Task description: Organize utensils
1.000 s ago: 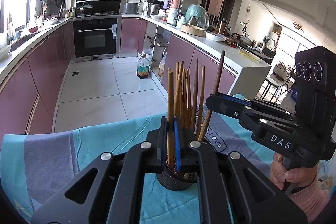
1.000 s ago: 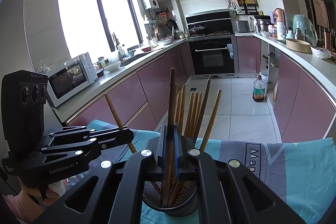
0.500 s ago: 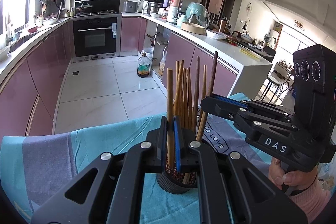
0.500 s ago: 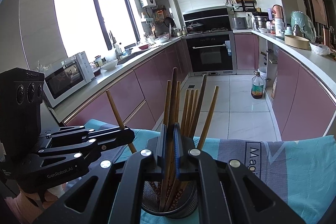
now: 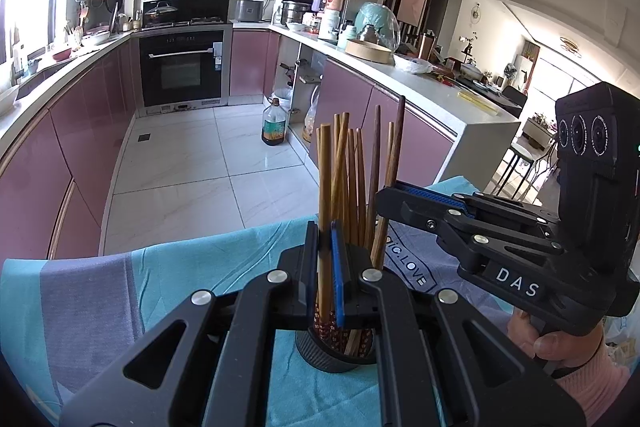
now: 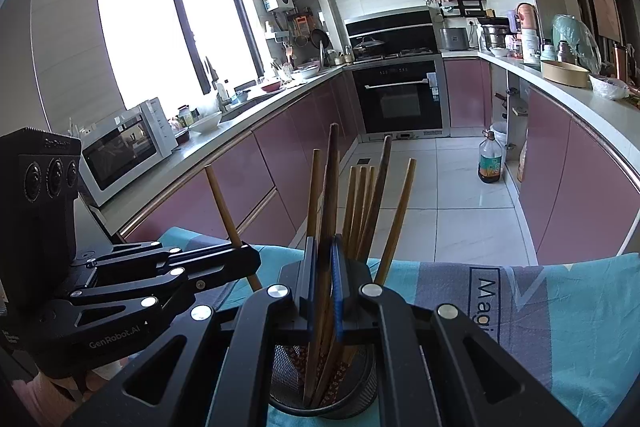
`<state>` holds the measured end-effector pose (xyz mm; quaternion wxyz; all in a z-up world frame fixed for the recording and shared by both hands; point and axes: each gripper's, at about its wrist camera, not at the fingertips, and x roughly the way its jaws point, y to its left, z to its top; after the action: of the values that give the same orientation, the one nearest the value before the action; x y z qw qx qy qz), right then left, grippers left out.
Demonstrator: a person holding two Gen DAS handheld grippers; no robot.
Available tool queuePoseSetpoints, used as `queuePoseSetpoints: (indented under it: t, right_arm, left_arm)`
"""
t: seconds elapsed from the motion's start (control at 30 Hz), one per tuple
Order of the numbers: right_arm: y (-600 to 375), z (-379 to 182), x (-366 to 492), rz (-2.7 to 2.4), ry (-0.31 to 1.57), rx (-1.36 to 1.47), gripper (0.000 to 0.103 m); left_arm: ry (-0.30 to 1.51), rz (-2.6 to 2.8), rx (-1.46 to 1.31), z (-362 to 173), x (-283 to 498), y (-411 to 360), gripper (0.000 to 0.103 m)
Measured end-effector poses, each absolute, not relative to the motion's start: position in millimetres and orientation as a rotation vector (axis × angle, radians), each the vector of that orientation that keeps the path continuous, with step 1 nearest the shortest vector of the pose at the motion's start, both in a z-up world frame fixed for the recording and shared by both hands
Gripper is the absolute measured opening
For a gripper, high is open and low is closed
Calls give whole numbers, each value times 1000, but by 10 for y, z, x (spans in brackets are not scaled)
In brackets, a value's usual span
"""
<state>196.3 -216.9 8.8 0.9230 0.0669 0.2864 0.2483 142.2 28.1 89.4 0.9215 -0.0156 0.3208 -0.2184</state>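
Gripping 1 chopstick (image 5: pixel 325 195) each: left tool (image 5: pixel 325 267), right tool (image 6: pixel 324 279), over holder (image 6: pixel 320 387).

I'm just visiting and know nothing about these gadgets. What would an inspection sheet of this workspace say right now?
Surface: table under a teal and grey cloth with printed lettering.
Job's things: black mesh holder standing on the cloth, with a bundle of wooden chopsticks upright in it.
Clutter: nothing seen on the cloth beside the holder.
Grippers: left gripper shut on a light chopstick; right gripper shut on a dark chopstick; both above the holder, each held by a hand.
Cables: nothing seen.
Surroundings: kitchen with pink cabinets, built-in oven, microwave, oil bottle on the tiled floor, crowded counters.
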Motion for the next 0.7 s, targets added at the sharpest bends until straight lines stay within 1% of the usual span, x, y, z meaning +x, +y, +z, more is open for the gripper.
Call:
queuePoseSetpoints:
  t: [0.43,0.53,0.6,0.67,0.7]
  right_arm:
    - [-2142,76,1939,514,592,132,6]
    - [-2140,67,1896,518,590,132,7]
    - [-2145,70,1864,521,588,135,11]
    - [-2157,64,1819,522,585,136,19]
    - [-2163,58,1794,523,584,137,21]
  left_arm:
    - [667,-450,-41,793,1430,305,7]
    - [654,-436,-37,795,1402,319,13]
    - [635,-421,-33,799,1353,346,23]
    - [623,-409,-30,785,1302,382,29]
    - [618,-401,-29,779,1278,395,32]
